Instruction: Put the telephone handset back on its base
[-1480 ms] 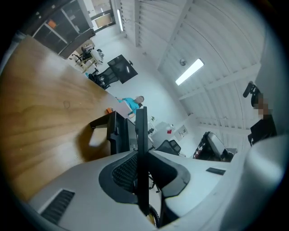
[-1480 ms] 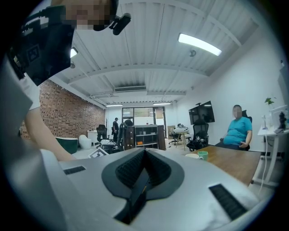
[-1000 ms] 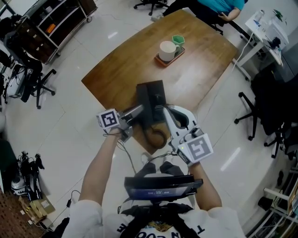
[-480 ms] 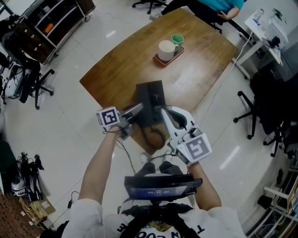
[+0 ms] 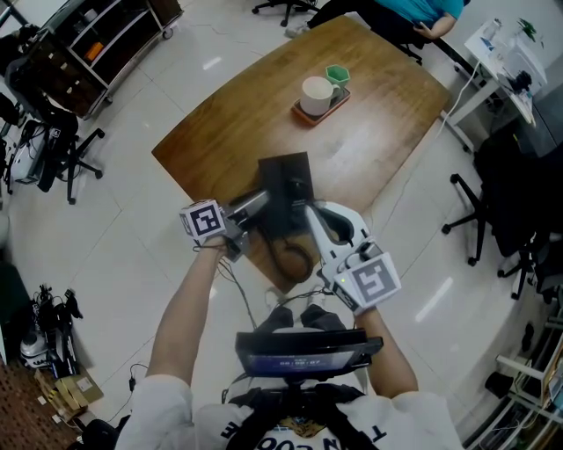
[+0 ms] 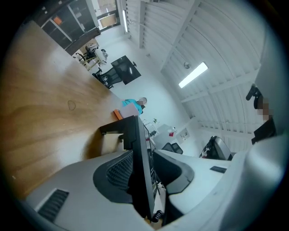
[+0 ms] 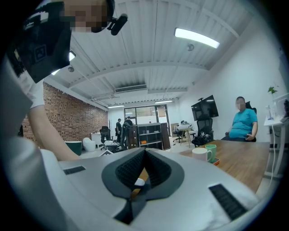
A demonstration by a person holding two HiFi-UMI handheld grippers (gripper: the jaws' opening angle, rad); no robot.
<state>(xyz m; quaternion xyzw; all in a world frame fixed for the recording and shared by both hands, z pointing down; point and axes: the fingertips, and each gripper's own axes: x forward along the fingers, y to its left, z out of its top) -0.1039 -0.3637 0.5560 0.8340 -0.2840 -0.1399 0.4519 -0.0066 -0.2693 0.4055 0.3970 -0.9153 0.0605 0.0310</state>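
Note:
The black telephone base (image 5: 292, 180) lies near the front edge of the wooden table (image 5: 220, 114). Its black handset (image 5: 271, 198) lies along the base's left side, and the coiled cord (image 5: 297, 260) loops off the front. My left gripper (image 5: 259, 206) straddles the handset's near end. In the left gripper view the handset (image 6: 135, 131) stands edge-on between the pads (image 6: 118, 169). The jaws are opening, with a gap on the right side. My right gripper (image 5: 310, 214) hovers by the base's right front corner, shut on nothing (image 7: 143, 155).
A white mug (image 5: 317, 95) and a green cup (image 5: 337, 76) sit on a small tray (image 5: 310, 117) at the table's far side. A person in a teal shirt (image 5: 422, 10) sits at the far end. Office chairs (image 5: 479, 220) stand around the table.
My left gripper's jaws have spread apart around the handset, and the gripper has shifted slightly up. The right gripper has stayed where it was.

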